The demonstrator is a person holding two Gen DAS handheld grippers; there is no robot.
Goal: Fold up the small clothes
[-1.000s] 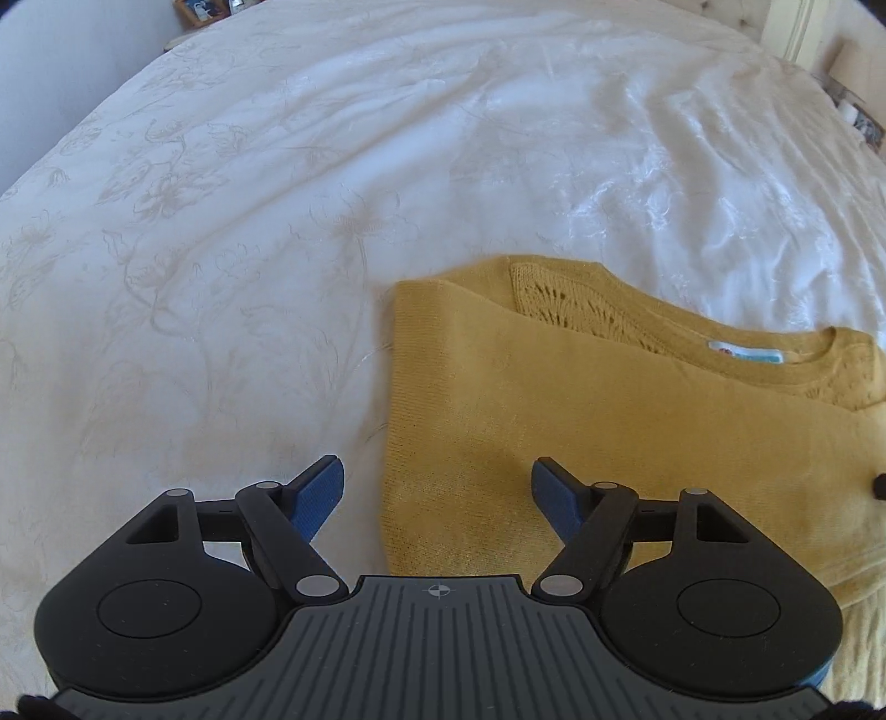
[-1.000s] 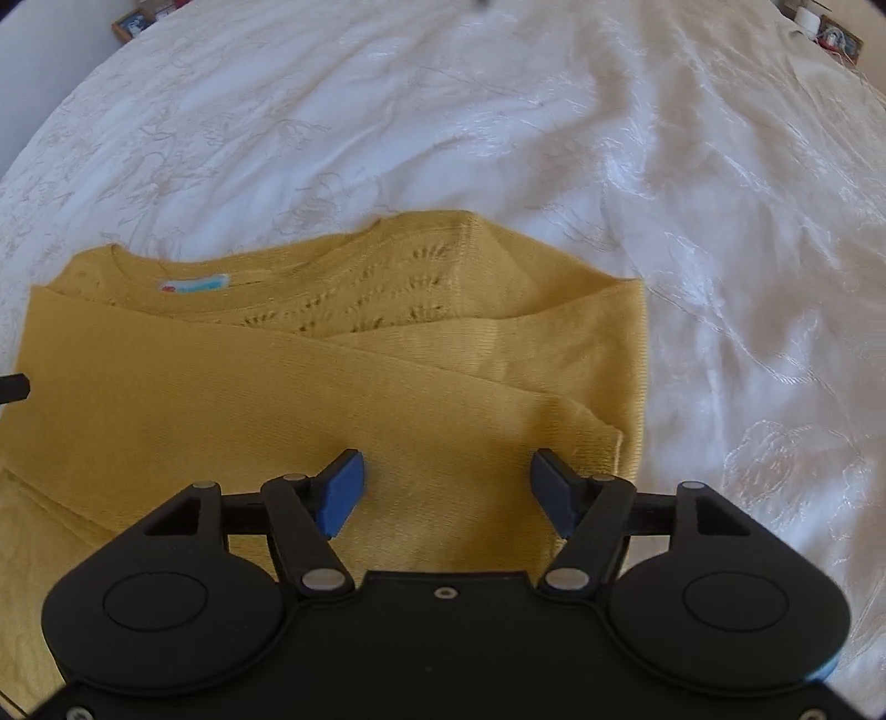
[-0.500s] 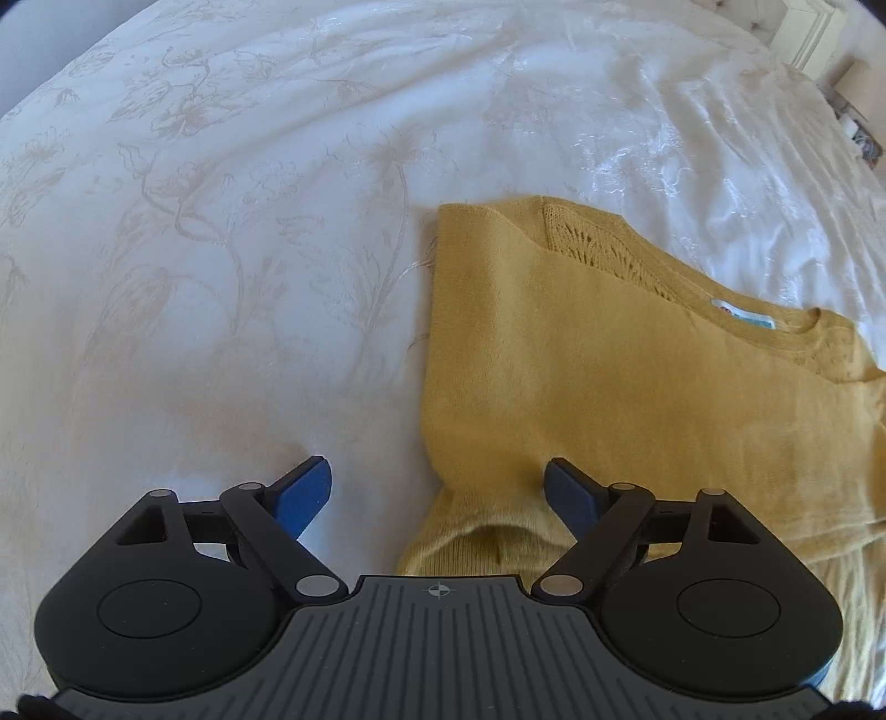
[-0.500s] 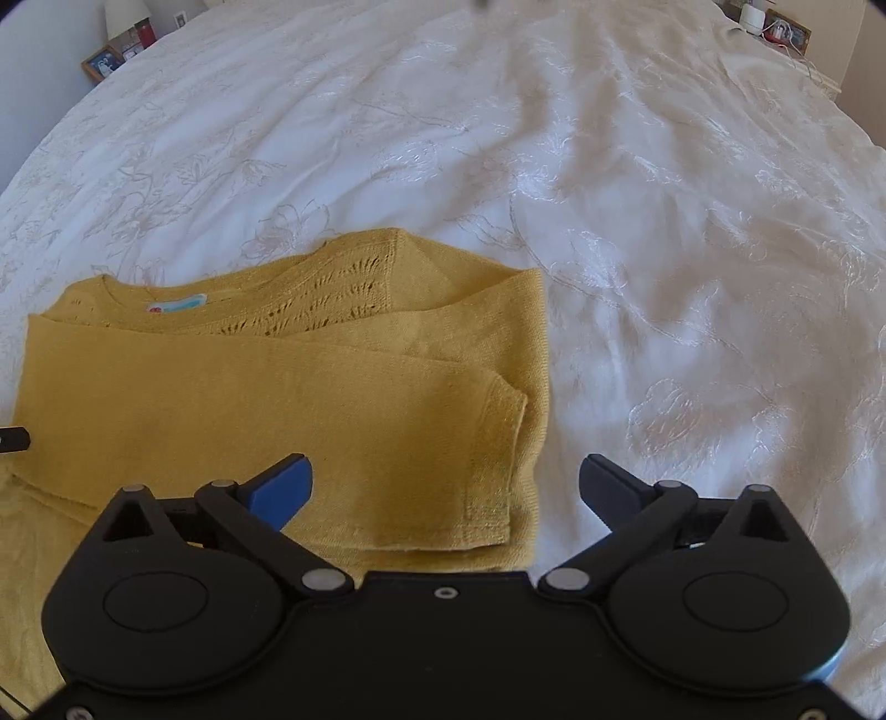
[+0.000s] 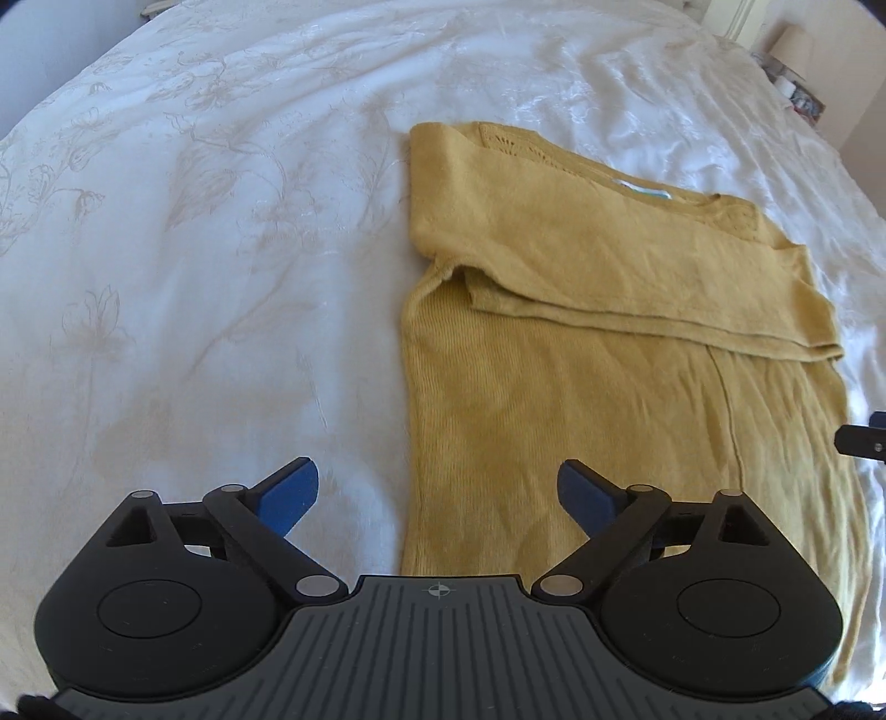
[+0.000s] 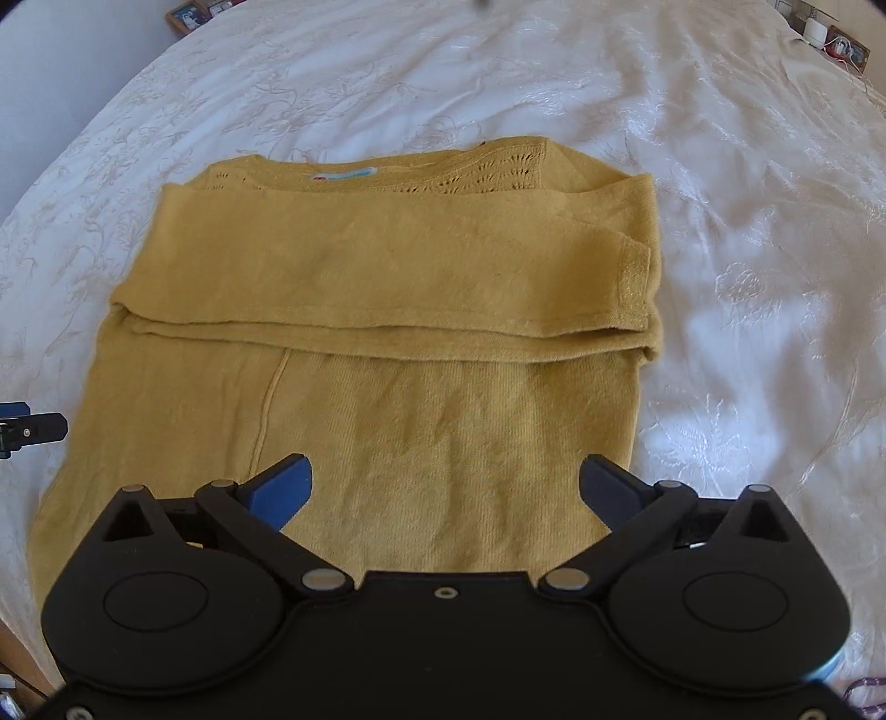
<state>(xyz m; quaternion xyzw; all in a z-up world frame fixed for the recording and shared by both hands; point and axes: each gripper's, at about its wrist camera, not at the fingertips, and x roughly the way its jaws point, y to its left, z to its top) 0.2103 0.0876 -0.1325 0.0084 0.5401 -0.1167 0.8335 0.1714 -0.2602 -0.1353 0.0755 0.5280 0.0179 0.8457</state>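
Observation:
A mustard yellow knit sweater (image 5: 609,354) lies flat on the white bedspread (image 5: 194,249), with its sleeves folded across the chest below the neckline. It also shows in the right wrist view (image 6: 387,343). My left gripper (image 5: 437,493) is open and empty, held above the sweater's lower left edge. My right gripper (image 6: 443,487) is open and empty, held above the sweater's lower right part. The tip of the right gripper shows at the right edge of the left wrist view (image 5: 864,440). The left gripper's tip shows at the left edge of the right wrist view (image 6: 33,429).
The embroidered white bedspread (image 6: 747,221) spreads around the sweater on all sides. Picture frames (image 6: 188,14) stand past the bed's far left, and small items (image 6: 830,39) on a nightstand at the far right. A lamp (image 5: 792,44) stands beyond the bed.
Both grippers have pulled back toward the sweater's hem and opened wider. The folded sleeves now lie farther ahead and the lower body of the sweater has come into view.

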